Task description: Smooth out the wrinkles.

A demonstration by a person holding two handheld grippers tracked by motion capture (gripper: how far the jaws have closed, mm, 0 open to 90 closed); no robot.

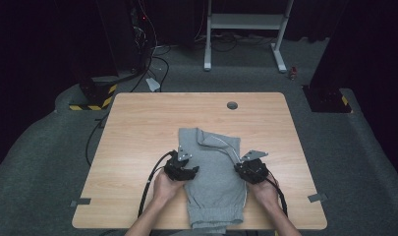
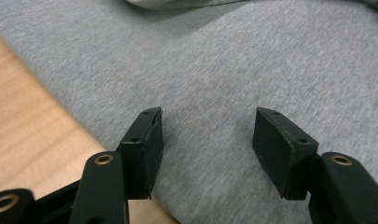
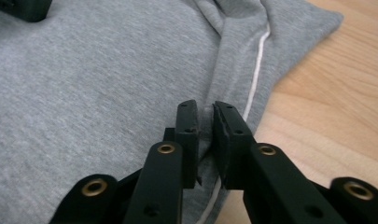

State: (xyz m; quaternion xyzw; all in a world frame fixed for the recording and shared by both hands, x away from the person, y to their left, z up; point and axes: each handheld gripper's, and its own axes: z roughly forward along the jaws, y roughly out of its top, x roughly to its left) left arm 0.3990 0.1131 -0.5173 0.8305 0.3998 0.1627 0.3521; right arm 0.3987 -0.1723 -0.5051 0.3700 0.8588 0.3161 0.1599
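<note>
Grey jersey filled the near part of the worktop (image 1: 137, 123): a pair of sweatpants (image 1: 213, 172), partly folded, long axis running from the person's edge away toward the far side, cuff end w/ ribbed hem hanging at the near edge, the folded-over part at the far end. A thin white stripe (image 3: 256, 70) ran down the seam on the pants' right side.

Nearest the person, both hands sat either side of the garment, roughly level w/ each other. The left gripper (image 2: 207, 140) was over the pants' left edge, just inside where cloth meets wood. Its jaws stood spread wide, nothing between them but flat fabric below; whether the tips touched the cloth can't be told. So the fabric edge lay just to that gripper's outer side, within easy reach.

The right gripper (image 3: 205, 135) was at the pants' right edge, jaws pressed nearly together and pinching a raised ridge of grey cloth right beside the stripe.

Judgement: right side already had its hold, left did not, so the next move prob. turned on the left jaws closing on the near left edge before any lift or fold along the long axis.

Farther off, bare wood.
</note>
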